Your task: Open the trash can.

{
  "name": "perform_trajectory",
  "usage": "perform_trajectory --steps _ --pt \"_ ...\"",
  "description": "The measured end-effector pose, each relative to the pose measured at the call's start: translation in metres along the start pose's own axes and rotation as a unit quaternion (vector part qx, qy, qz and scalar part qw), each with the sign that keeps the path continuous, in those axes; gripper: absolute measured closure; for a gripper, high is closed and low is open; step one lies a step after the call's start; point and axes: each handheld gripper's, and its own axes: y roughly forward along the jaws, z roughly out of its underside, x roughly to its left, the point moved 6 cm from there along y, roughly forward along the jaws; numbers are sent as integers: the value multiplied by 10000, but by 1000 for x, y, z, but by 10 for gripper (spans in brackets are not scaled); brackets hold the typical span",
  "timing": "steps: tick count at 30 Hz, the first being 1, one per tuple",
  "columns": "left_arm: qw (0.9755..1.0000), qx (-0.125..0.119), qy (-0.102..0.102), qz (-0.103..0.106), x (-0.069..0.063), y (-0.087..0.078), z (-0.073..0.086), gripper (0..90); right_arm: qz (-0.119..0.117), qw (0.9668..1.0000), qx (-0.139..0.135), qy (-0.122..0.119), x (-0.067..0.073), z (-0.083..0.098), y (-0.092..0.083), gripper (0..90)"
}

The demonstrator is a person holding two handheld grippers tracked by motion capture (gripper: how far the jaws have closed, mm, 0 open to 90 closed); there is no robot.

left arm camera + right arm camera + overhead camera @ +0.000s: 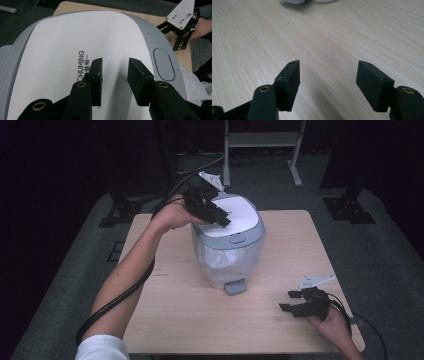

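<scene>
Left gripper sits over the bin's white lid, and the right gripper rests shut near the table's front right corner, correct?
Not quite: the right gripper is open, its fingers wide apart over bare table, as the right gripper view shows. The left gripper is indeed over the bin's white lid.

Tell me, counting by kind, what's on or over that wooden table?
Pedal bin, white lid, grey trim, plastic liner: 1
Hand-held black grippers: 2, the left gripper over the bin's lid, the right gripper low near the table's front right corner
Total: 3
</scene>
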Motion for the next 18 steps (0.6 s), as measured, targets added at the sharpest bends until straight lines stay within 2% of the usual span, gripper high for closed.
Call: perform_trajectory --steps 6,7,8,11,12,14,18 --pt "9993 -240 72 -267 -6 3 2 698 7 10000 -15 -9 0 -3 1 347" --pt "9992 -211 102 -318 -6 3 2 700 5 10000 -12 -22 0 -3 2 346" --pt "9990 -48 159 -413 -7 5 4 705 4 10000 -7 -27 0 -3 2 346" --pt "9984 -226 203 -486 -7 5 4 724 18 10000 4 -53 0 -3 2 346" --pt "9977 -234 235 -595 -5 4 4 693 18 10000 -1 -54 0 -3 2 346" --pt "9966 -121 273 -772 -4 1 4 564 14 10000 -8 -40 1 -3 1 346" --pt "9954 -375 42 -885 -6 -8 12 387 58 10000 -80 0 -1 -4 -2 344"
